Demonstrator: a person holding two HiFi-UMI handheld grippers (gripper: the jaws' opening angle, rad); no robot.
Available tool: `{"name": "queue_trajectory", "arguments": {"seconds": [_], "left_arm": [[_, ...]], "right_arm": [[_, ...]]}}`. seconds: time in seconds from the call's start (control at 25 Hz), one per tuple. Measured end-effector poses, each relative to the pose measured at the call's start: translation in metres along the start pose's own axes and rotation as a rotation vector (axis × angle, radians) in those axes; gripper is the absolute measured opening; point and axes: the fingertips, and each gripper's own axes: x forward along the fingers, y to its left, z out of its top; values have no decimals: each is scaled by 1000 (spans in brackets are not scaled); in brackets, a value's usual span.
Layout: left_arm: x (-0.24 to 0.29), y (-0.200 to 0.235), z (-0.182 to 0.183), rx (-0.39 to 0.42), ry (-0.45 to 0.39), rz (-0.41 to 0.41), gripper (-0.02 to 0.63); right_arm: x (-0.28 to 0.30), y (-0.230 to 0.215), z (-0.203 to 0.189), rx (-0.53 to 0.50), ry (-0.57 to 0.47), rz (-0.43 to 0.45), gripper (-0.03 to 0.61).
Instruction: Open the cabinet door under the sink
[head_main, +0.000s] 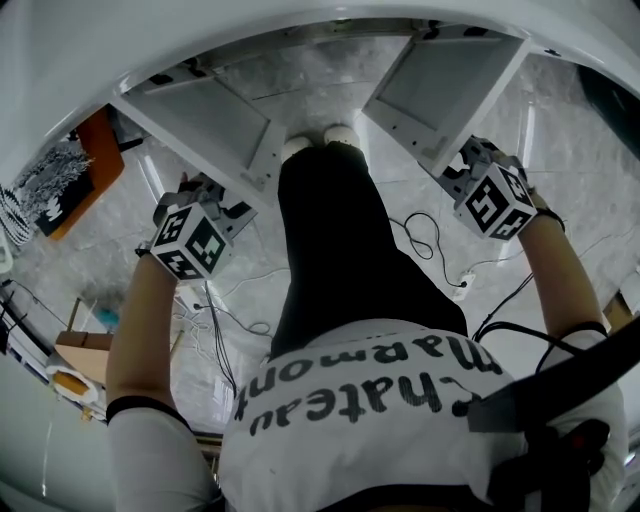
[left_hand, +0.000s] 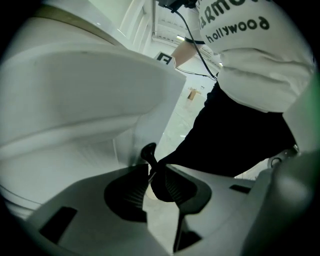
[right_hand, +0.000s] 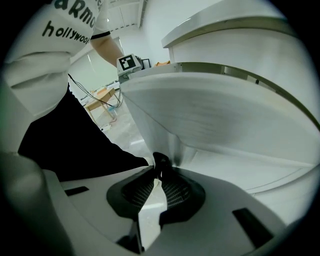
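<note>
Both grippers are pinched narrow on small dark knobs: the left gripper (left_hand: 151, 174) grips the left knob (left_hand: 149, 151) at the edge of the left cabinet door (left_hand: 85, 95), and the right gripper (right_hand: 159, 176) grips the right knob (right_hand: 161, 161) of the right cabinet door (right_hand: 215, 110). Seen from the head view, both doors stand swung wide open under the sink's white rim (head_main: 90, 50) — one on either side of the person's legs (head_main: 330, 230).

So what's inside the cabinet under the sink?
The interior doesn't show: the white counter rim covers it in the head view. Visible are the open left door, right door, and the person's shoes on marble floor between them.
</note>
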Motion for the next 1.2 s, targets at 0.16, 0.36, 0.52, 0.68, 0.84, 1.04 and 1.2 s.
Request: {"name": "queue_trajectory", "arguments": {"seconds": [0.16, 0.36, 0.52, 0.68, 0.84, 1.04, 1.2], "left_arm": [[-3, -8, -10, 6, 51, -15, 88], [-9, -15, -23, 10, 102, -32, 97], [-16, -24, -39, 22, 166, -55, 97], [-21, -28, -50, 19, 213, -56, 97], [-24, -30, -54, -7, 229, -49, 97], [-29, -32, -62, -19, 257, -58, 97], [-37, -36, -74, -28, 299, -81, 97]], "right_arm": [[-5, 4, -14, -8, 34, 8, 46], [-13, 9, -34, -25, 86, 24, 46], [-21, 14, -55, -47, 130, 43, 46], [-29, 15, -73, -63, 175, 53, 46], [-35, 15, -85, -69, 210, 53, 46], [-44, 14, -101, -83, 249, 51, 46], [-52, 12, -115, -103, 275, 42, 46]]}}
